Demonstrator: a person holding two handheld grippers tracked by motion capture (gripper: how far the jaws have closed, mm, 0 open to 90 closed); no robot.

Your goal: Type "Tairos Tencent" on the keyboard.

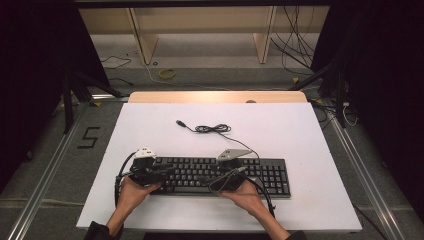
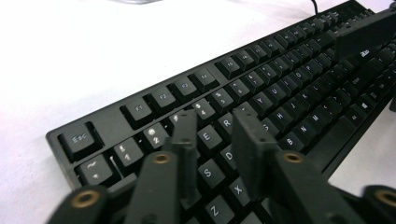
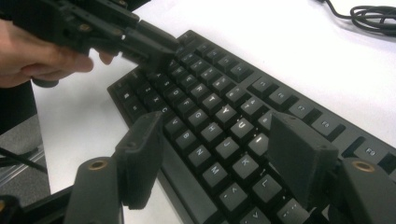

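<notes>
Keyboard [image 1: 220,176]: black, near edge of white table [image 1: 310,150], USB cable [image 1: 212,128] coiled behind. Left gripper [image 2: 217,135] narrowed over E/R keys, nothing between jaws. Right gripper [image 3: 219,140] wide apart over H/J/K. Risk: broad jaw tip striking neighbouring keys; keyboard sliding if pushed obliquely.

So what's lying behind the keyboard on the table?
Behind the keyboard, its black cable lies coiled on the white table, ending in a loose USB plug. Where the cable joins the keyboard is covered by the right hand-held gripper.
</notes>
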